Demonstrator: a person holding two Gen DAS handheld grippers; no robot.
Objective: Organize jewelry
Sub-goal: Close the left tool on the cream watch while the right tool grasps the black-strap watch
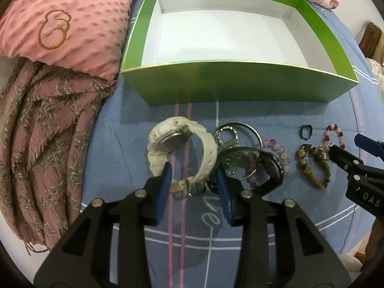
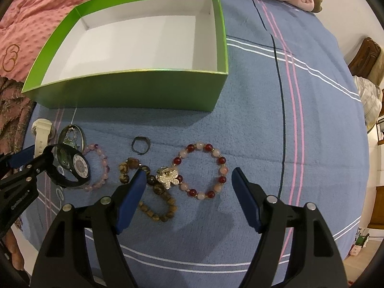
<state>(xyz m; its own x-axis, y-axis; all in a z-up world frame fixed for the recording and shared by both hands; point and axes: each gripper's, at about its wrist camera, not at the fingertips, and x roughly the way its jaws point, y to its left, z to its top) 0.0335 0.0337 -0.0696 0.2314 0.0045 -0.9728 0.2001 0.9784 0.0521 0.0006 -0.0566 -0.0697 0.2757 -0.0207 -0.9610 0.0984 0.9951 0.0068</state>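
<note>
My left gripper (image 1: 194,180) is shut on the band of a white watch (image 1: 182,139), one blue pad on each side of the strap loop. Just right of it lie a black watch (image 1: 273,168), a silver bangle (image 1: 240,124) and a pink bead bracelet (image 1: 280,151). In the right wrist view my right gripper (image 2: 189,174) stands open above a red-and-pink bead bracelet (image 2: 220,160) with a pearl flower charm (image 2: 168,177). A brown bead bracelet (image 2: 156,211) lies under its left finger. A small dark ring (image 2: 141,145) sits farther back. The green box (image 2: 134,88) behind holds nothing.
Everything rests on a blue striped bedspread (image 2: 264,120). A pink dotted blanket (image 1: 72,24) and a fringed pink scarf (image 1: 43,132) are piled left of the box. Wooden furniture (image 2: 367,52) stands beyond the bed's right edge.
</note>
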